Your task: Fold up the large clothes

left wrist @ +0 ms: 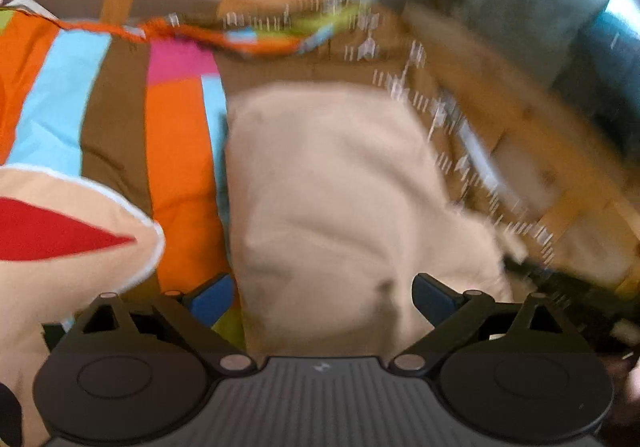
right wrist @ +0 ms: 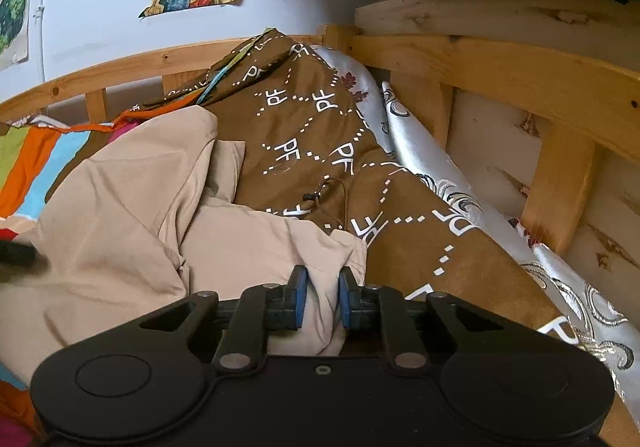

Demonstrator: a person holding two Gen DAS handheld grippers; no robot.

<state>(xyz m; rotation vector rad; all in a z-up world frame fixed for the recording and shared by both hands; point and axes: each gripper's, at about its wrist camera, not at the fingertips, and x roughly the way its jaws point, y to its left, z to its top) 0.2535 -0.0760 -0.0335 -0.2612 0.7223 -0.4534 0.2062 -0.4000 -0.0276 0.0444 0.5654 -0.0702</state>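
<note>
A large beige garment lies spread on a bed, blurred by motion in the left wrist view. My left gripper hovers over its near edge, open wide, nothing between its blue pads. In the right wrist view the same beige garment lies bunched in folds. My right gripper is shut on a fold of its near edge, cloth pinched between the blue pads.
A striped colourful bedcover lies at the left. A brown cover with white letters and a silver patterned cloth sit at the right. A wooden bed rail encloses the bed. A beige and red cushion is nearby.
</note>
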